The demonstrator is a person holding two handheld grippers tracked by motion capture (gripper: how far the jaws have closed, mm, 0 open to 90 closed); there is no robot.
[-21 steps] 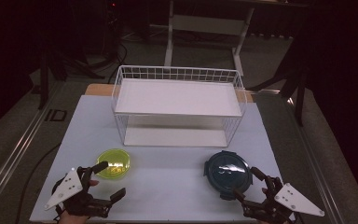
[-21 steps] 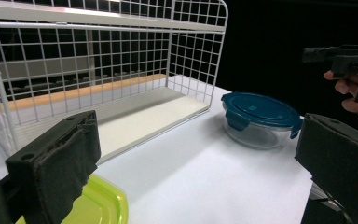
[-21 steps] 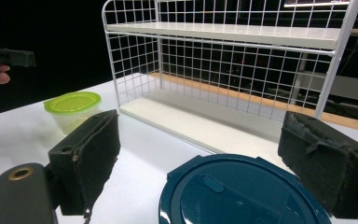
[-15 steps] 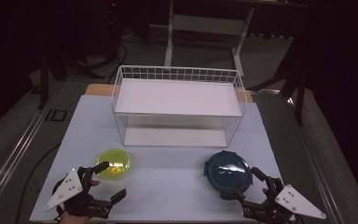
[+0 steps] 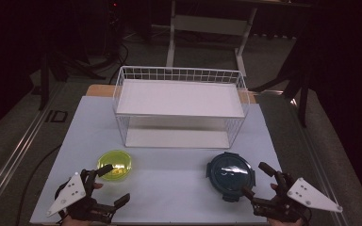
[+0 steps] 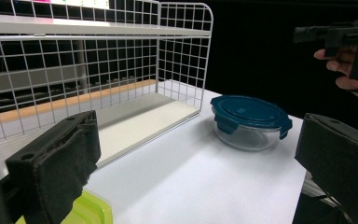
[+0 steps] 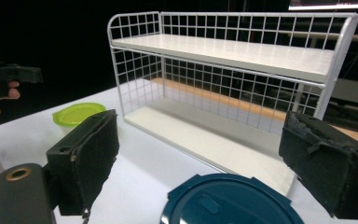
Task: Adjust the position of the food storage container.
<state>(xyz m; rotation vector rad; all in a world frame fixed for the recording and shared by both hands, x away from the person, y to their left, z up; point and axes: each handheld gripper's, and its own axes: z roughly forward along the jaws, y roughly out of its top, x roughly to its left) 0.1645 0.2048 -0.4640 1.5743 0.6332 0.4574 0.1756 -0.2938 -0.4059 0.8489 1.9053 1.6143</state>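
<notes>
"ID" marking on floor (image 5: 56, 116) left of table (image 5: 169, 183).

Open white table (image 5: 169, 181) between yellow-lidded container (image 5: 115, 164) and teal-lidded container (image 5: 229, 172), wire shelf rack (image 5: 179, 110) blocking the far side, bare strips either side of it.

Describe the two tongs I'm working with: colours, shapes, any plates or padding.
Both are black, two-jawed and hand-held. The left tongs and the right tongs each carry a pale grey three-cornered plate with small holes on top. In the gripper views the jaws end in thick, blocky black foam pads with rough, slightly frayed edges. A round brass-coloured fitting sits on the right tongs' body.
</notes>
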